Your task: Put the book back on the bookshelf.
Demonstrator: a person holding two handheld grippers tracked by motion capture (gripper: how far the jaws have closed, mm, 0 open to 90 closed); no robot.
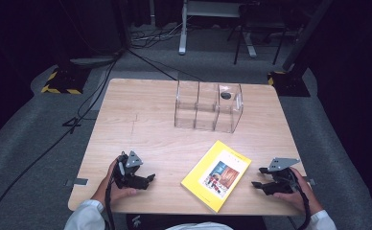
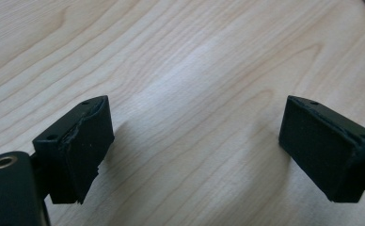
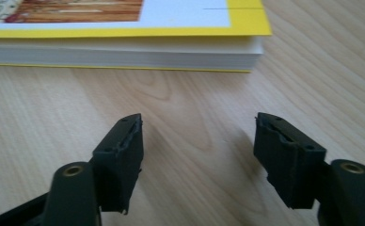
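Both hand-held grippers, left [image 1: 148, 179] and right [image 1: 257, 184], rested spread and empty beside the yellow book [image 1: 216, 174] on the counter [image 1: 141, 124]; a shallow pinch risked dropping the book.

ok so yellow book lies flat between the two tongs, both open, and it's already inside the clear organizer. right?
Not quite. The yellow book is not inside the clear organizer; the high view shows it flat on the table, nearer the person, apart from the organizer. The rest holds: it lies between the left tongs and right tongs, both open.
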